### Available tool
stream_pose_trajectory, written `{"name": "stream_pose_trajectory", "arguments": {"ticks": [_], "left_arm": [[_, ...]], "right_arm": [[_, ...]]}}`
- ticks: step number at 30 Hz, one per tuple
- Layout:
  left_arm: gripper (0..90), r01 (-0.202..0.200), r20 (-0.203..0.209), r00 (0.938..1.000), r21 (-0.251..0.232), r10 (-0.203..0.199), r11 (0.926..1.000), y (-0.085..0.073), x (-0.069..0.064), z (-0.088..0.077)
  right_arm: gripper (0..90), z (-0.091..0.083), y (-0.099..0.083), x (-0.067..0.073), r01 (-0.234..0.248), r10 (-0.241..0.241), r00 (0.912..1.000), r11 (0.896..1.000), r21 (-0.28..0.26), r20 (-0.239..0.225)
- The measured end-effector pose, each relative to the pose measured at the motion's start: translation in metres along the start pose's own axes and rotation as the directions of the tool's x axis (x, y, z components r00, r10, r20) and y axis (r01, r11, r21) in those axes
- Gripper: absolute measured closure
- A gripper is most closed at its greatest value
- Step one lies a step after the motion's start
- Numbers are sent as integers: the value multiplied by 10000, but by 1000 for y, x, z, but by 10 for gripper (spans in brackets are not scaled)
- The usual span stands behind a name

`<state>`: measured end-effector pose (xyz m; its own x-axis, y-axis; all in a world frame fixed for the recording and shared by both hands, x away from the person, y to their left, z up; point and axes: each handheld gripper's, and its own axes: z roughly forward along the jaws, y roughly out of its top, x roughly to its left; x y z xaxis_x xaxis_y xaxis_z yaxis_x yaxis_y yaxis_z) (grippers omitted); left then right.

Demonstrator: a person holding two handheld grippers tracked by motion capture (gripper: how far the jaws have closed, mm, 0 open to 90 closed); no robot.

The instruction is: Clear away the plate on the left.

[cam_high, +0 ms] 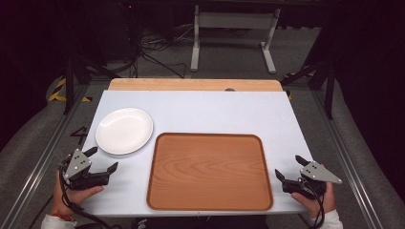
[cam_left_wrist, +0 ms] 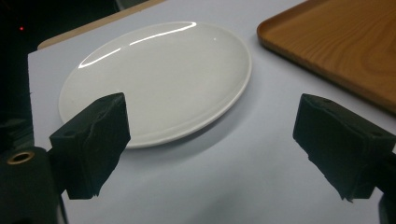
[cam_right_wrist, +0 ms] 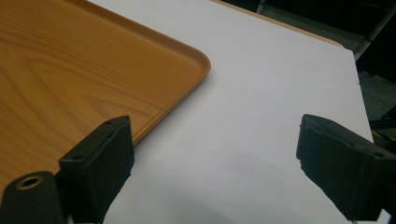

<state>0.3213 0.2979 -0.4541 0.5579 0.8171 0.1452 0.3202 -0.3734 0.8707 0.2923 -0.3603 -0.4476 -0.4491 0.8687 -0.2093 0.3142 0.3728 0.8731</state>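
left hand-held gripper (cam_high: 102,160) jaws apart, plate (cam_high: 123,130) just ahead; right hand-held gripper (cam_high: 290,167) jaws apart beside tray (cam_high: 208,171)

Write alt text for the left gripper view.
An empty white plate lies flat on a pale table, seen from low between the two open black jaws of the left tool. The corner of a wooden tray sits apart from the plate at the upper right.
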Motion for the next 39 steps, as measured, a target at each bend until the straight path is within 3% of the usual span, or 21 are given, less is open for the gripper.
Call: {"name": "stream_pose_trajectory", "arguments": {"ticks": [6, 11, 13, 14, 18, 23, 24, 25, 26, 27, 28, 30, 31, 32, 34, 35, 37, 39], "left_arm": [[101, -2, -74, 10000, 101, 3, 9999, 0, 1, -3], [93, -406, -89, 9991, 325, 409, 9986, 2, -1, -2], [99, -946, -371, 9945, 818, 979, 9921, 5, -4, 0], [101, -946, -371, 9945, 818, 979, 9921, 5, -4, 0], [111, -1647, -710, 9822, 1195, 1739, 9791, 10, -8, 4], [151, -2413, -743, 9633, 1809, 2578, 9535, 19, -10, 17], [166, -2690, -812, 9535, 2041, 2902, 9413, 21, -10, 21], [172, -3053, -861, 9387, 2424, 3339, 9209, 23, -10, 27], [181, -3238, -831, 9311, 2602, 3552, 9096, 24, -11, 32], [191, -3238, -831, 9311, 2602, 3552, 9096, 24, -11, 32], [191, -3530, -866, 9160, 2900, 3918, 8895, 25, -12, 37], [216, -3821, -972, 8952, 3351, 4350, 8612, 26, -14, 45], [226, -4052, -1053, 8775, 3591, 4678, 8408, 28, -15, 52], [236, -4052, -1053, 8775, 3591, 4678, 8408, 28, -15, 52], [250, -4236, -1131, 8602, 3842, 4972, 8203, 30, -16, 59], [256, -4437, -1139, 8425, 4075, 5265, 7982, 31, -17, 63], [280, -4644, -1064, 8252, 4314, 5548, 7735, 32, -18, 67], [280, -4963, -1019, 7970, 4511, 5953, 7417, 35, -20, 69]], "right_arm": [[118, -1, 1, 1, 56, -57, 10000, 10000, -25, -9], [118, 0, 3, 1, -9, 9, 10000, 10000, -58, 62], [118, 0, 3, 3, 45, -45, 10000, 10000, -35, 44], [118, 0, 3, 3, 45, -45, 10000, 10000, -35, 44], [118, 1, 3, 3, 33, -33, 10000, 10000, 1, -1], [118, 2, 2, 4, 63, -63, 10000, 10000, 62, -39], [118, 2, 3, 4, 77, -77, 10000, 10000, 46, -33], [119, 2, 2, 3, 32, -32, 10000, 10000, 50, -23], [119, 2, 2, 3, 37, -37, 10000, 10000, 55, -15], [119, 2, 2, 3, 37, -37, 10000, 10000, 55, -15], [119, 2, 3, 3, 42, -42, 10000, 10000, 60, -15], [119, 3, 3, 4, 66, -66, 10000, 10000, 59, -41], [119, 3, 3, 4, 49, -48, 10000, 10000, 81, -45], [119, 3, 2, 4, 69, -69, 10000, 9999, 103, -44], [119, 3, 2, 4, 80, -79, 10000, 9999, 119, -43], [119, 3, 2, 4, 81, -80, 10000, 9999, 116, -42], [119, 3, 2, 4, 66, -65, 10000, 9999, 104, -41], [119, 3, 2, 4, 64, -64, 10000, 9999, 85, -42]]}}
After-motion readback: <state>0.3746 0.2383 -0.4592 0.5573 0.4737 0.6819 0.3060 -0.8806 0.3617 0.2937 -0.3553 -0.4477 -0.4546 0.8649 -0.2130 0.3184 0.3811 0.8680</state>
